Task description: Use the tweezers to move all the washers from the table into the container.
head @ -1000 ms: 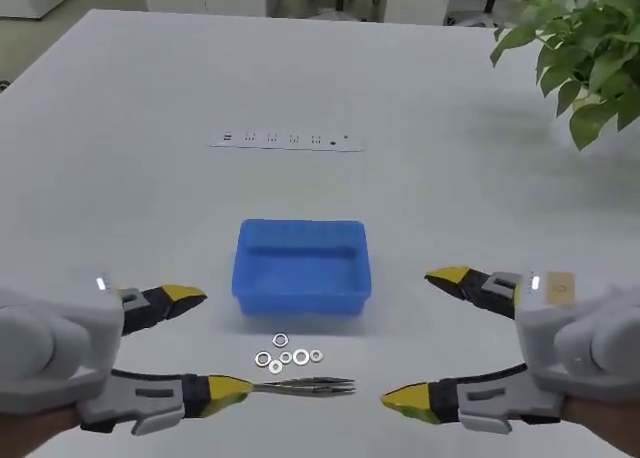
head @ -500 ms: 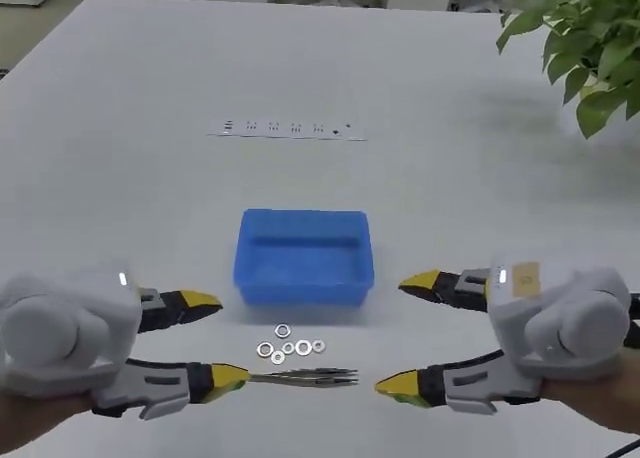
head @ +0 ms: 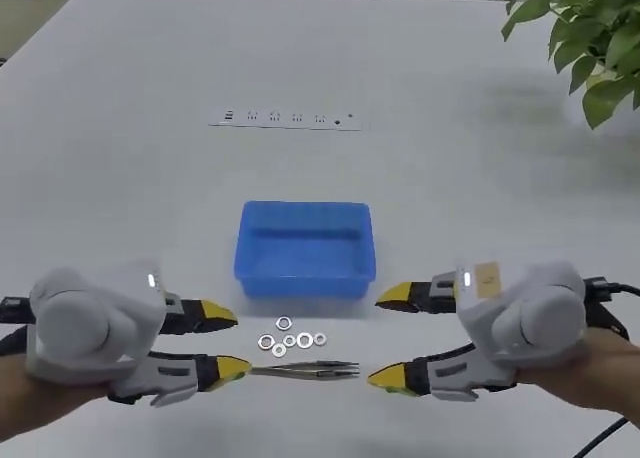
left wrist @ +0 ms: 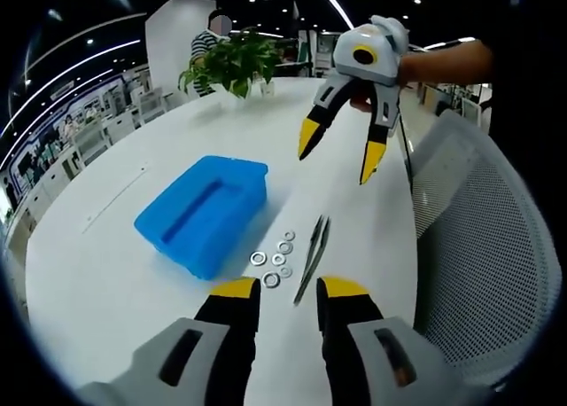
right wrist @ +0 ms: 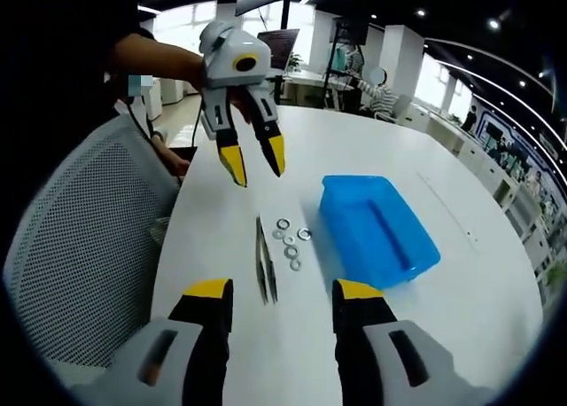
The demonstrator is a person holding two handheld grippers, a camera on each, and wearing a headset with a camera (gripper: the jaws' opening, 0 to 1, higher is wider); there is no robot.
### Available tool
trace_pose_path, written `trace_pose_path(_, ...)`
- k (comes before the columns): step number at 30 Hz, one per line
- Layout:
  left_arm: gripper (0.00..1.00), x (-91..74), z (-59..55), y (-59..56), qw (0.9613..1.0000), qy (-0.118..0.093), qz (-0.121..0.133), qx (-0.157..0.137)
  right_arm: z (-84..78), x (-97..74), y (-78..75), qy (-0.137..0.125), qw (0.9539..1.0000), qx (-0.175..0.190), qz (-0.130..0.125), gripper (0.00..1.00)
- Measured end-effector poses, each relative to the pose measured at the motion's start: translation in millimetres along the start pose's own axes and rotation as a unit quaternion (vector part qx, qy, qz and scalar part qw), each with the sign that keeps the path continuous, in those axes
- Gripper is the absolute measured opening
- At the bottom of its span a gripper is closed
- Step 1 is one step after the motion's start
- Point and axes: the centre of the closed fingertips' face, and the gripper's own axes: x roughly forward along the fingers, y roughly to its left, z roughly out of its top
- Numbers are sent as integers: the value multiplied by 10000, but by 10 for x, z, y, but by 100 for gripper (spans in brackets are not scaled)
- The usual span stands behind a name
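Tweezers (head: 305, 370) not yet grasped.
My left gripper (head: 240, 341) and right gripper (head: 374, 339) flank them, jaws wide and empty; next, one must close on their handle end.

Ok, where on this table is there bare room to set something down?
Bare table lies between the blue container and the power strip, and on both sides of the container. It is crowded in front of the container: the washers and the tweezers lie between the open left gripper and right gripper.
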Motion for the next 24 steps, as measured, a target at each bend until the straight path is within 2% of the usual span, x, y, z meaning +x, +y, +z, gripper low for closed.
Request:
trace_pose_path(12, 25, 148, -181, -35, 9979, 428, -373, 308, -44, 176, 42, 130, 9991, -263, 307, 35)
trace_pose_path(24, 21, 263, -333, -94, 9924, 871, -687, 525, -121, 372, 95, 406, 9962, -520, 575, 30)
